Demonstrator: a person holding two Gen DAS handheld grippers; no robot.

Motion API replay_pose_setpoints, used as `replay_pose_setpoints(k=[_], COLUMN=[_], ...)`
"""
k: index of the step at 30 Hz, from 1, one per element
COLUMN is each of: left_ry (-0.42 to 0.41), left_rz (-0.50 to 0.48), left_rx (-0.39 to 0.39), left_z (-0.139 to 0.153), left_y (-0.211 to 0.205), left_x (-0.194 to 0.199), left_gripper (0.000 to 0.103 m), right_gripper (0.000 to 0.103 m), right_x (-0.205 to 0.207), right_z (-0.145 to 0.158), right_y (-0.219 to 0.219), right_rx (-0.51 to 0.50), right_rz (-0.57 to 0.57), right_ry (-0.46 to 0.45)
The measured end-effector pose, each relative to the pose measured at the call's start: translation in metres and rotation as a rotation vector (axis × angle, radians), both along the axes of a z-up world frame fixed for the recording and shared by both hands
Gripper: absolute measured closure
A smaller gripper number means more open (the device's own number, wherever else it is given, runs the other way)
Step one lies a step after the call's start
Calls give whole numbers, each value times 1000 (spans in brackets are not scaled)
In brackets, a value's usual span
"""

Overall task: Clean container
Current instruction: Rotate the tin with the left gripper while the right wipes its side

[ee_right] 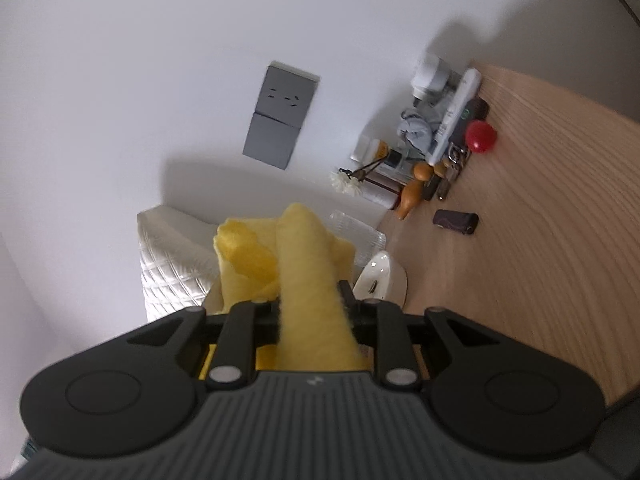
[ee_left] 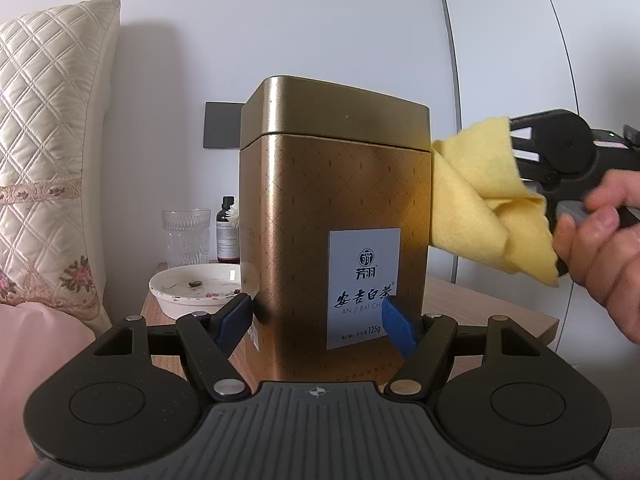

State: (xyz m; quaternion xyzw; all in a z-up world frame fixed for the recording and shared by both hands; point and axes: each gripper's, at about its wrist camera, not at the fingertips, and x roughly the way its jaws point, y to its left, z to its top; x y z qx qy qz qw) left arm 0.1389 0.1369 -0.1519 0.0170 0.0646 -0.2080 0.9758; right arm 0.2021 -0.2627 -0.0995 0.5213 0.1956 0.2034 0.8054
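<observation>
Tall gold square metal tea tin (ee_left: 336, 216) is being clamped low down by the left gripper (ee_left: 316, 320), upright above the wooden bedside table (ee_left: 480, 300) | folded yellow felt cloth (ee_left: 484, 204) is being pinched by the right gripper (ee_left: 520, 152), pressed against the tin's right side.

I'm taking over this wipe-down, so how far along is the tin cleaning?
Done: the left gripper is clamped on the gold tin, lid on, and the right gripper is shut on the yellow cloth. In hand: the cloth lies against the tin's right side. Left: the front shows no cloth on it; how much is wiped cannot be told.
</observation>
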Motion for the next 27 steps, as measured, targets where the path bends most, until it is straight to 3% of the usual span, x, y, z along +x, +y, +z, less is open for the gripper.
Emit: replay_pose_setpoints(k=[6,9,14,27], left_ry=[13,29,14,31], left_rz=[-8,2,-22,-61], left_rx=[-5,-29,-58,-86], left_z=[-2,-7,-3,-11], left_y=[2,15,28,41], left_x=[1,2,-1,-15], left_gripper=[25,13,13,12], right_gripper=[79,79,79,79], right_x=[-14,-21,-27,-42], right_z=[-29,-28,-18,-24], right_y=[-5,-7,-4,4], right_rx=[38,10,-52,-72], right_rz=[-3,4,31,44], right_ry=[93,88,55,91])
